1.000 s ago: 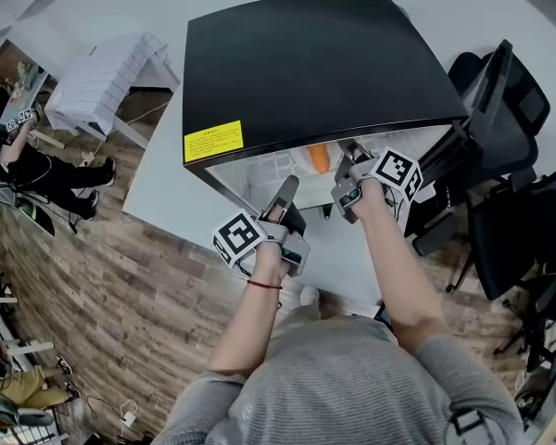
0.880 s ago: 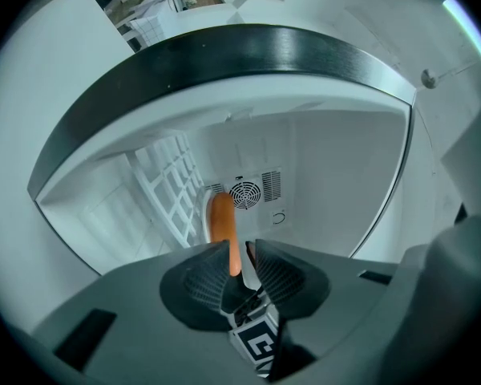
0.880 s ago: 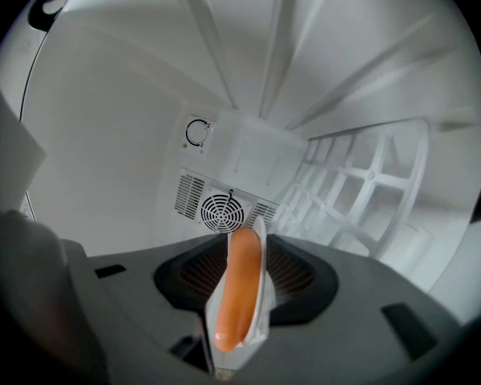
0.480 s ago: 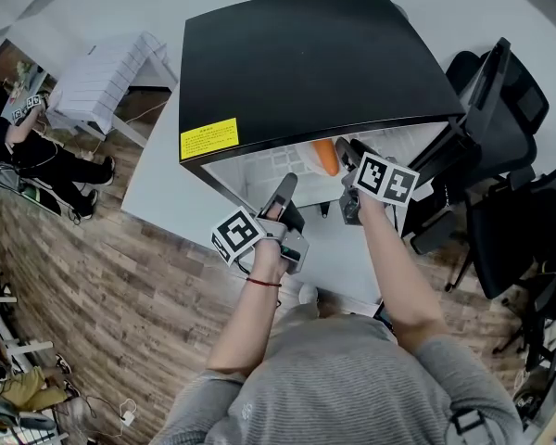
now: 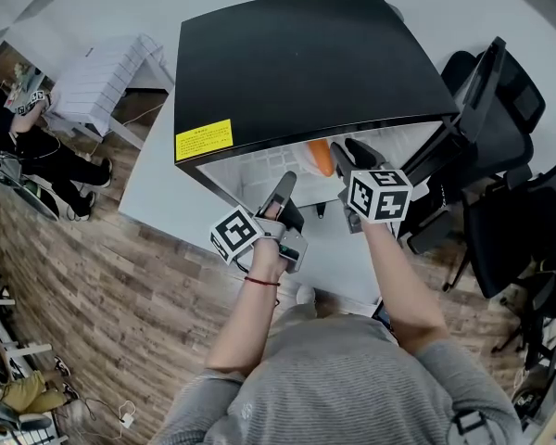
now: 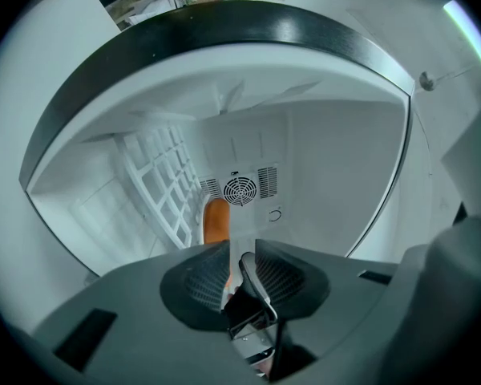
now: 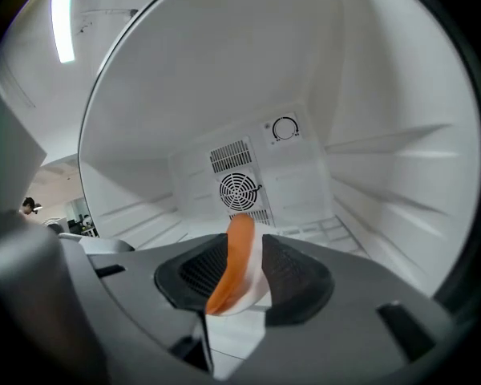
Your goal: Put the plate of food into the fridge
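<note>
One right tool [image 7: 242, 265] grips the plate [image 7: 234, 251] edge-on, rim toward fridge [image 5: 306, 63] back.

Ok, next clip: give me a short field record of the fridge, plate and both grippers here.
fridge: black-topped small fridge, open, white inside, round fan grille at the back
plate: white plate, held edge-on at the fridge mouth
food: orange elongated piece on the plate
right gripper: shut on the plate
left gripper: jaws slightly apart, empty, aimed into the fridge
</note>
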### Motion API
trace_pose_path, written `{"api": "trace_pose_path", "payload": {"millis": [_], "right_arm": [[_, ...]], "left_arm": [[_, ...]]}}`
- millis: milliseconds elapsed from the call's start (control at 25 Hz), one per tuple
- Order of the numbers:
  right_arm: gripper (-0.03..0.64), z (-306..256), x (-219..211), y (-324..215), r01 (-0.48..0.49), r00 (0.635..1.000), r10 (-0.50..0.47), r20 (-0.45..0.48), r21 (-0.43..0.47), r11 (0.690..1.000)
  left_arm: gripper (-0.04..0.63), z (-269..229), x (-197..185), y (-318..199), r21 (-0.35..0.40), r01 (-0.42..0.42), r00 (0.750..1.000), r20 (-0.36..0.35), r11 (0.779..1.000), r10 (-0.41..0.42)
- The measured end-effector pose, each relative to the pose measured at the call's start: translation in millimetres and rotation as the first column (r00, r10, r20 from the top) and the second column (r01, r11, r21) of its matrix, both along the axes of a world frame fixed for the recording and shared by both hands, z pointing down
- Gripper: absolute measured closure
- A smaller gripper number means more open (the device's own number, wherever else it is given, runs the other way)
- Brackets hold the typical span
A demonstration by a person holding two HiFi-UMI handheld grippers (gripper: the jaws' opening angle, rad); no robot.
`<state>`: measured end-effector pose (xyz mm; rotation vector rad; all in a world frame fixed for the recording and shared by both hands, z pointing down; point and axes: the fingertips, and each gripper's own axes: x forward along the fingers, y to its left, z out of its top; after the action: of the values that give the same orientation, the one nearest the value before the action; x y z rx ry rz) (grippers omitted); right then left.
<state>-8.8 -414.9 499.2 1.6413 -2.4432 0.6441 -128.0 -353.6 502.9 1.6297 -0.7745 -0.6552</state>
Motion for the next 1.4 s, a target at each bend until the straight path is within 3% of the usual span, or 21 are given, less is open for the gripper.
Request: {"api": "trace_pose_path", "payload": {"millis": [160, 320, 480, 600, 760, 960, 1160, 1280, 1400], "right_arm": [[0.474, -6.6, -3.5, 14.7, 0.05, 0.999, -0.051, 0.016, 0.029, 0.998], [0.475, -15.4, -9.0, 32.0, 0.111, 0.991, -0.115, 0.064, 0.059, 0.992], [0.475, -25.6, -9.4, 52.5, 0.16, 0.982, -0.169, 0.081, 0.104, 0.982], [0.474, -28.1, -6.8, 67.3, 0.184, 0.979, -0.193, 0.062, 0.127, 0.975], [0.476, -35.3, -4.4, 88.0, 0.216, 0.973, -0.227, 0.046, 0.172, 0.961], [0.474, -53.5, -1.9, 117.4, 0.26, 0.958, -0.282, 0.055, 0.254, 0.932], [0.494, -70.2, 8.6, 151.8, 0.291, 0.949, -0.314, 0.019, 0.326, 0.899], [0.543, -77.8, 18.4, 170.1, 0.293, 0.951, -0.308, -0.016, 0.357, 0.887], [0.574, -85.7, 27.4, 189.1, 0.299, 0.951, -0.304, -0.05, 0.385, 0.873]], "left_arm": [[0.491, -7.1, 8.9, 1.2, 0.013, -0.01, 0.999, -0.033, 1.0, 0.01], [0.491, -9.5, 9.0, 4.9, 0.067, -0.023, 0.997, 0.071, 0.997, 0.018], [0.491, -21.6, 14.2, 13.9, 0.183, -0.049, 0.98, 0.196, 0.982, 0.012], [0.491, -27.9, 17.8, 22.4, 0.264, -0.072, 0.955, 0.295, 0.962, -0.009], [0.491, -33.8, 21.3, 35.6, 0.352, -0.106, 0.904, 0.424, 0.93, -0.058], [0.491, -47.4, 24.1, 58.1, 0.466, -0.138, 0.84, 0.522, 0.874, -0.146], [0.491, -68.9, 36.0, 86.9, 0.59, -0.213, 0.755, 0.606, 0.779, -0.252], [0.491, -78.0, 47.8, 107.3, 0.629, -0.282, 0.694, 0.655, 0.724, -0.299], [0.495, -84.6, 59.5, 128.1, 0.648, -0.325, 0.66, 0.677, 0.689, -0.325]]}}
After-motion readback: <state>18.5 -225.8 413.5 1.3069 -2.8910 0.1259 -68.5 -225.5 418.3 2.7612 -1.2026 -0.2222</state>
